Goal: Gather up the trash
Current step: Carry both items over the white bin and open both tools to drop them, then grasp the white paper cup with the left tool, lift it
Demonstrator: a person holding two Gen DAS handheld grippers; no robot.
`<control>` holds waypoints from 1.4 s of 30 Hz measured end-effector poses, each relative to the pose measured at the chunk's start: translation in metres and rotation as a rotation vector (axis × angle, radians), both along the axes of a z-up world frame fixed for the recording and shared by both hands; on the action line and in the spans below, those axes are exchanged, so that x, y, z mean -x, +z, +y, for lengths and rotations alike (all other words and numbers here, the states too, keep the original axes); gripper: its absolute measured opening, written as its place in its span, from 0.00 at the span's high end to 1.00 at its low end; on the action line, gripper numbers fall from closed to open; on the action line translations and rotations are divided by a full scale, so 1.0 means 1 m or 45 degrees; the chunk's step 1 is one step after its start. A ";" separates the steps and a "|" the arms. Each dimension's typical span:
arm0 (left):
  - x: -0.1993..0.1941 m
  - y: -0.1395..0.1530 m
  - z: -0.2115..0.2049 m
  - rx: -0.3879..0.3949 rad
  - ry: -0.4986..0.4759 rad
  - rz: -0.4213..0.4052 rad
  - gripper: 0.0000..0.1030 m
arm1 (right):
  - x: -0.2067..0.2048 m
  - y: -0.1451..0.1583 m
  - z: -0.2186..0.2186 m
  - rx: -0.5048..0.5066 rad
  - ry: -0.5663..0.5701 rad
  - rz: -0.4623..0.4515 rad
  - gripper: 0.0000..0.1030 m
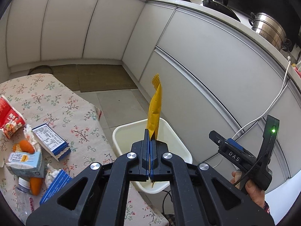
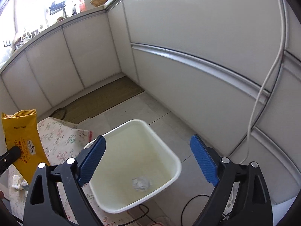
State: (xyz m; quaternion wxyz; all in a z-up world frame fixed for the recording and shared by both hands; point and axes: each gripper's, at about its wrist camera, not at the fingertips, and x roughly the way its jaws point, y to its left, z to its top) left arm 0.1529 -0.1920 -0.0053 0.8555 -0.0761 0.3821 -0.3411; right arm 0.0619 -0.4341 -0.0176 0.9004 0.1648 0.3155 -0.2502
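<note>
My left gripper (image 1: pixel 150 141) is shut on a yellow snack wrapper (image 1: pixel 154 109) and holds it upright over the near edge of the white bin (image 1: pixel 120 131). The wrapper also shows in the right wrist view (image 2: pixel 22 141) at the far left. My right gripper (image 2: pixel 148 160) is open and empty, above the white bin (image 2: pixel 169 150), which holds a crumpled white paper ball (image 2: pixel 141 183). The right gripper also shows in the left wrist view (image 1: pixel 225 143), to the right of the bin.
A table with a floral cloth (image 1: pixel 56 101) stands left of the bin, with a red packet (image 1: pixel 9 118), blue boxes (image 1: pixel 50 141), a milk carton (image 1: pixel 26 163), orange pieces and a plastic bottle (image 1: pixel 24 201). White cabinets (image 1: pixel 207 71) and a hanging white cable (image 2: pixel 263 94) are behind.
</note>
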 end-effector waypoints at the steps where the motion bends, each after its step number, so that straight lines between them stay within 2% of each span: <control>1: -0.002 -0.002 -0.008 -0.003 -0.010 0.007 1.00 | 0.004 0.002 -0.004 0.005 -0.033 -0.009 0.13; 7: -0.014 -0.020 -0.044 -0.036 -0.045 0.074 1.00 | 0.027 0.003 -0.035 -0.062 -0.190 -0.062 0.13; 10: -0.022 -0.026 -0.063 -0.049 -0.058 0.102 1.00 | 0.031 0.000 -0.043 -0.089 -0.211 -0.051 0.13; 14: -0.035 -0.038 -0.082 -0.057 -0.066 0.189 0.98 | 0.028 -0.002 -0.044 -0.093 -0.217 -0.033 0.13; 17: -0.038 -0.045 -0.086 -0.079 -0.043 0.220 0.81 | 0.024 -0.003 -0.043 -0.092 -0.213 -0.021 0.13; 19: -0.036 -0.046 -0.084 -0.086 -0.024 0.211 0.67 | 0.022 -0.005 -0.042 -0.089 -0.207 -0.011 0.13; 20: -0.035 -0.046 -0.084 -0.096 -0.012 0.202 0.64 | 0.022 -0.005 -0.041 -0.086 -0.203 -0.007 0.13; 22: -0.032 -0.044 -0.079 -0.129 0.035 0.167 0.46 | 0.020 -0.005 -0.038 -0.074 -0.197 -0.005 0.13; 23: -0.029 -0.043 -0.074 -0.148 0.071 0.142 0.41 | 0.019 -0.004 -0.036 -0.064 -0.192 -0.005 0.13; 25: -0.024 -0.040 -0.062 -0.175 0.150 0.091 0.22 | 0.017 -0.003 -0.029 -0.038 -0.177 -0.006 0.13; 28: -0.015 -0.033 -0.046 -0.222 0.262 -0.001 0.08 | 0.013 -0.001 -0.014 0.009 -0.130 -0.011 0.11; 31: -0.005 -0.027 -0.027 -0.289 0.368 -0.092 0.07 | 0.010 0.002 0.008 0.057 -0.058 -0.045 0.07; 37: 0.007 -0.021 0.002 -0.314 0.448 -0.130 0.07 | 0.003 0.009 0.052 0.220 0.063 -0.076 0.07; 42: 0.015 -0.017 0.020 -0.338 0.492 -0.164 0.07 | -0.006 0.009 0.080 0.298 0.139 -0.063 0.07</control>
